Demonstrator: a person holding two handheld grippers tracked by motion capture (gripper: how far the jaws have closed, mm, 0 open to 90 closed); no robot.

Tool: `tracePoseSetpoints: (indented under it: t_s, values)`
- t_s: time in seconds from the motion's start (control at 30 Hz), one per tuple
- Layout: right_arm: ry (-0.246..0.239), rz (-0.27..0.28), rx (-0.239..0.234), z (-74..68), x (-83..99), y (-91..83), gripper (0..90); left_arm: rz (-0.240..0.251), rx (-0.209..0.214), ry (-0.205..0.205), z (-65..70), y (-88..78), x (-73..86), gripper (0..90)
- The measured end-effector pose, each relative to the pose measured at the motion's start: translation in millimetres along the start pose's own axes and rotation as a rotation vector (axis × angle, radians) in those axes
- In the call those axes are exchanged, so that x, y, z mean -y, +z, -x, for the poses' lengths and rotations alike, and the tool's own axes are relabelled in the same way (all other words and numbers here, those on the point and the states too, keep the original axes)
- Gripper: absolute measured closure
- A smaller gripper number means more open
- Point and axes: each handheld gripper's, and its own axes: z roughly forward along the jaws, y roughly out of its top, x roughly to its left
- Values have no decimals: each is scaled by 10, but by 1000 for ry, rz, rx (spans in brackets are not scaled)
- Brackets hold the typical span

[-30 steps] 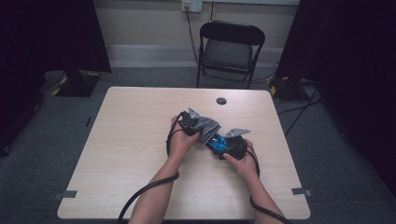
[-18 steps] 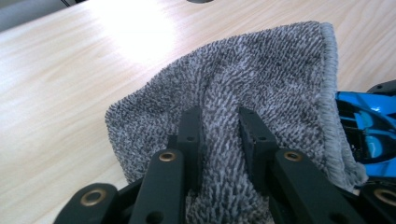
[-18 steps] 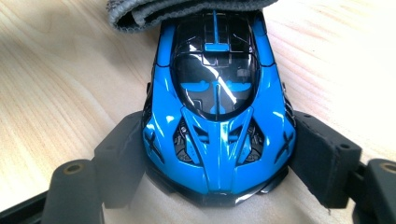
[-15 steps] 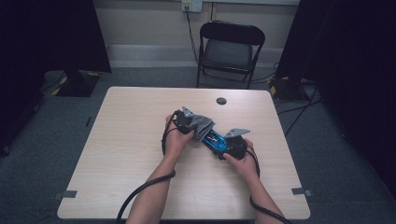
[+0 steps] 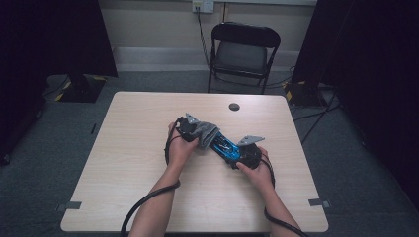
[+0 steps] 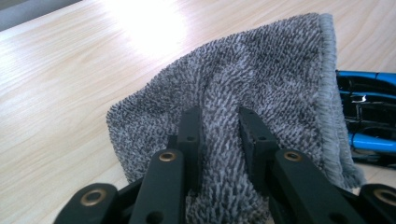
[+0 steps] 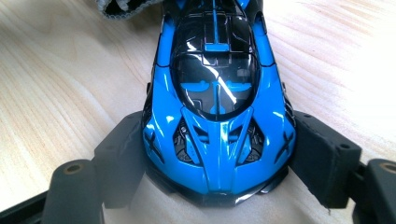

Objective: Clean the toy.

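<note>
Much of your blue toy car [image 5: 225,146] is hard to read from the high view: the grey terry cloth [image 5: 205,133] drapes over its far end, and your right gripper [image 5: 243,157] covers the near end, so just a short blue strip shows between your hands. In the right gripper view the car [image 7: 217,126] runs off the top edge, where a dark fold of the cloth [image 7: 123,7] crosses it. In the left gripper view the car [image 6: 369,112] is cut off at the right edge, half behind the cloth's stitched hem.

The car sits on the pale wooden table [image 5: 128,163], near its middle, lying slantwise between your two hands. It is glossy bright blue with a black cabin roof carrying blue stripes, dark vents on the bodywork, and a black lower edge.

Your right gripper [image 7: 217,186] clamps the car across its width, one pad pressed on each flank. Your left gripper [image 6: 219,135] pinches a raised ridge of the cloth [image 6: 261,70] between nearly closed jaws; the cloth is thick, looped, mottled grey, and hangs beside the car.

A small dark round disc [image 5: 234,106] lies near the table's far edge, too small to identify.
</note>
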Motion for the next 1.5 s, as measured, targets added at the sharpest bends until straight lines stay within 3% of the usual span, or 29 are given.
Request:
tracePoseSetpoints:
  t_s: [0.17,0.4,0.47,0.73,0.87,0.93,1.1,1.5]
  values:
    - [0,0,0,0,0,0,248,-12,-13,1,-61,-11,20,730]
    - [0,0,0,0,0,0,248,-17,-29,-29,-177,-82,88,730]
    - [0,0,0,0,0,0,248,-4,-33,-53,-208,-117,113,730]
    - [0,0,0,0,0,0,248,34,-22,-67,-268,-318,133,732]
    - [0,0,0,0,0,0,248,73,3,-67,-204,-404,95,732]
    - [0,0,0,0,0,0,248,75,17,-38,-169,-439,70,731]
    - [0,0,0,0,0,0,248,105,55,-19,-18,-474,13,732]
    - [0,0,0,1,0,0,247,126,136,16,341,-382,-78,733]
